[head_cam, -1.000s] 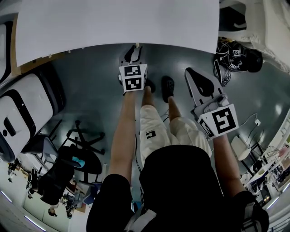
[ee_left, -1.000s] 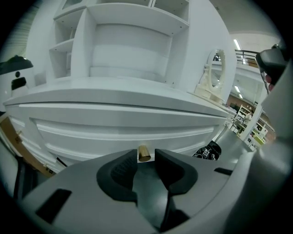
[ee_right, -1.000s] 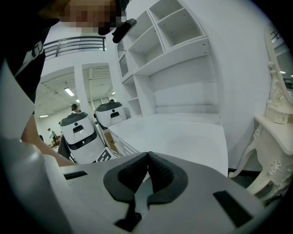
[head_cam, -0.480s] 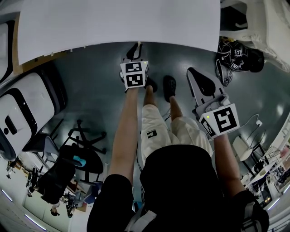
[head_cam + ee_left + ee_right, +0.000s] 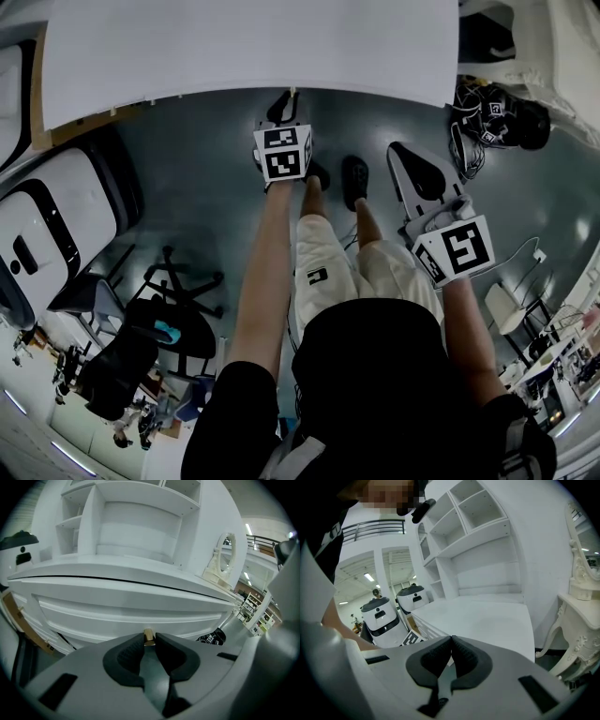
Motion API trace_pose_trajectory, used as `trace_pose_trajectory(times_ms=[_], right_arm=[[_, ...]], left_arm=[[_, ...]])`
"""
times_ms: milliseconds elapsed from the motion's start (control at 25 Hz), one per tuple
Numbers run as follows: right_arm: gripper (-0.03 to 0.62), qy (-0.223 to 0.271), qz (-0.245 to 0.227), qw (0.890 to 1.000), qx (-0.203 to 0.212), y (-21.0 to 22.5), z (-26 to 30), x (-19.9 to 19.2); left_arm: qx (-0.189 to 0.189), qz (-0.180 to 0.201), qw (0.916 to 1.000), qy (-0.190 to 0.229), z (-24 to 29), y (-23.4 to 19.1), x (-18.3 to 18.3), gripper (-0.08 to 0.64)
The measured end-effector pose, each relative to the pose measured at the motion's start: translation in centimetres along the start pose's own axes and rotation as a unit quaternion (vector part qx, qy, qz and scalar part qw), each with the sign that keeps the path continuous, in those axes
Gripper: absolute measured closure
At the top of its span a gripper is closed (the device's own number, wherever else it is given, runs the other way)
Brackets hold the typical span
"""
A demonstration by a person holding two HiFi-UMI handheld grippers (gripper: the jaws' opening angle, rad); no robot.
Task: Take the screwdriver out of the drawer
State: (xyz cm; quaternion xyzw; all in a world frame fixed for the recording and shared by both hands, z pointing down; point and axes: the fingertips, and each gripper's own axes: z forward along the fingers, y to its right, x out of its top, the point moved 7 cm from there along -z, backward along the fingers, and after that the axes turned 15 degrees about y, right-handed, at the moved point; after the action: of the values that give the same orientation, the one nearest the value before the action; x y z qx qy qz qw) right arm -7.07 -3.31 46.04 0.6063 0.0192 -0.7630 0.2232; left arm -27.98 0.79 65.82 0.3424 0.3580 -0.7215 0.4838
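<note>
Left gripper is reaching to the white desk's front edge in the head view, right gripper hovering apart. Left gripper view — its jaws, having just been closing, are pinching the knob of the shut drawer. Right gripper view — jaws are pressing together.

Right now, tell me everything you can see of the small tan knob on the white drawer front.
The small tan knob is a short round stub, wood or brass by its look, projecting from the white panelled drawer front. The left hand-held gripper has just been closing; its dark ribbed jaw tips pinch the knob from both sides, covering its flanks. Nothing else touches it.
</note>
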Motion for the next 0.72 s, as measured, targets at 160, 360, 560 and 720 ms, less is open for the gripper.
trace_pose_trajectory(times_ms=[160, 360, 560, 720], right_arm=[[0.575, 0.002, 0.000, 1.000, -0.001, -0.3, -0.3, 0.1], [0.575, 0.003, -0.001, 1.000, 0.000, -0.4, -0.7, 0.2], [0.575, 0.004, -0.002, 1.000, 0.002, -0.8, -1.1, 0.2], [0.575, 0.004, -0.003, 1.000, 0.007, -0.9, -1.4, 0.3]], left_arm=[[0.001, -0.002, 1.0000, -0.003, -0.6, 0.0, -0.2, 0.472], [0.003, -0.003, 1.0000, -0.006, -1.5, 0.3, -0.8, 0.472], [0.005, -0.001, 0.9999, -0.011, -2.7, 0.6, -1.4, 0.472], [0.011, 0.004, 0.9999, -0.012, -3.5, 0.9, -1.8, 0.472]])
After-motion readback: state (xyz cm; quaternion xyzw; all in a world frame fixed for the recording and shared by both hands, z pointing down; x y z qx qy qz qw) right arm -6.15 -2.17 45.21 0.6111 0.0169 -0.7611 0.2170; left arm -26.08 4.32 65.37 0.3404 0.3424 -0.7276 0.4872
